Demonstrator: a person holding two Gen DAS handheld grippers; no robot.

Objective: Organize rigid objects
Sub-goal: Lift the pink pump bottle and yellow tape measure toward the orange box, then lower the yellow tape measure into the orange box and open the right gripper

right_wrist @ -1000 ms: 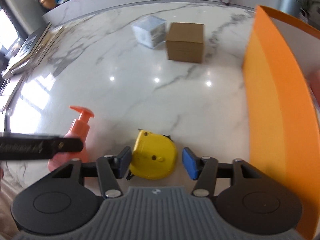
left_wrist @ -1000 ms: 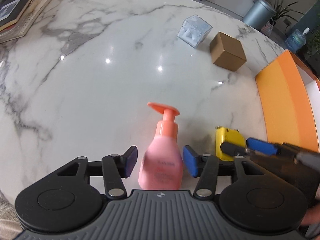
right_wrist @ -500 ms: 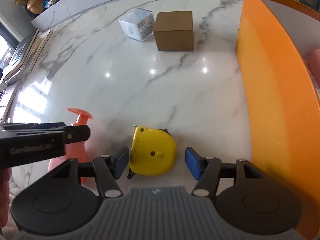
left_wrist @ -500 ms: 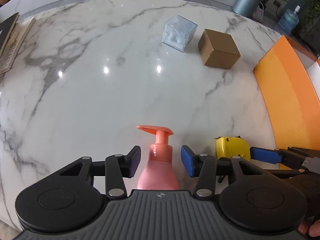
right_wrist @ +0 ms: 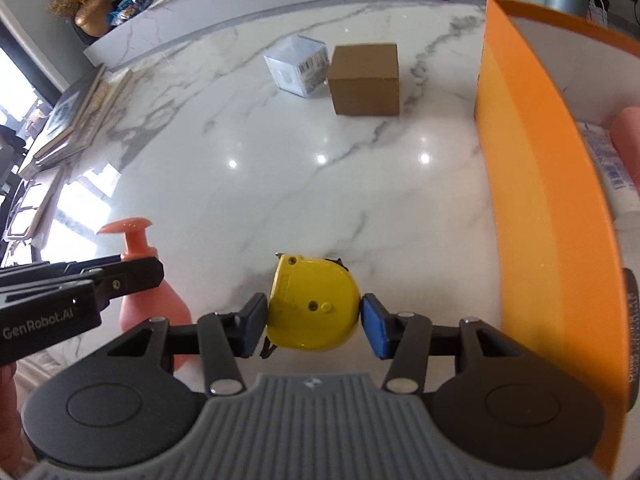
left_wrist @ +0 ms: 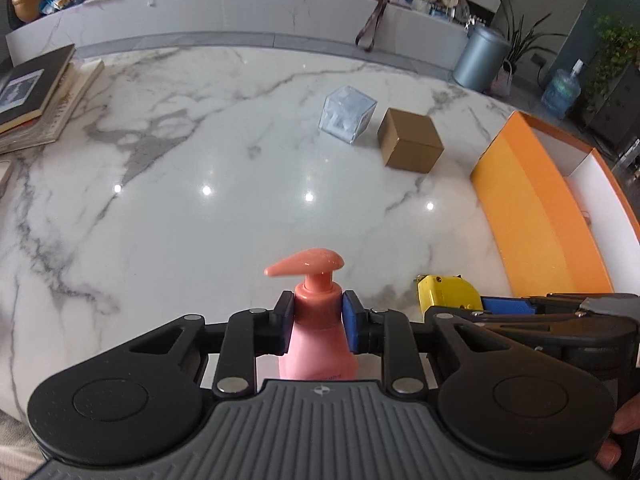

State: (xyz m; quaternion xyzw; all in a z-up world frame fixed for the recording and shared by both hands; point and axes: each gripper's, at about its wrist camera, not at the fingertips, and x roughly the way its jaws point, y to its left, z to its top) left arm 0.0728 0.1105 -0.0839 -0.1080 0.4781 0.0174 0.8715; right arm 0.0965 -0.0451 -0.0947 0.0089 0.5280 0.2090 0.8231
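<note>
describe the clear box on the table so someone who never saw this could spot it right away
On the white marble table, look to the far side, away from both grippers, where two small cubes sit side by side. The clear plastic box is the one on the left, farther from the orange bin. Unlike the opaque brown cardboard box beside it, it is see-through, and the right wrist view shows a barcode label on it.

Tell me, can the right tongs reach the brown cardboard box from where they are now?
Probably not yet: the right tongs are shut on the yellow tape measure. The marble up to the brown cardboard box lies bare.
</note>
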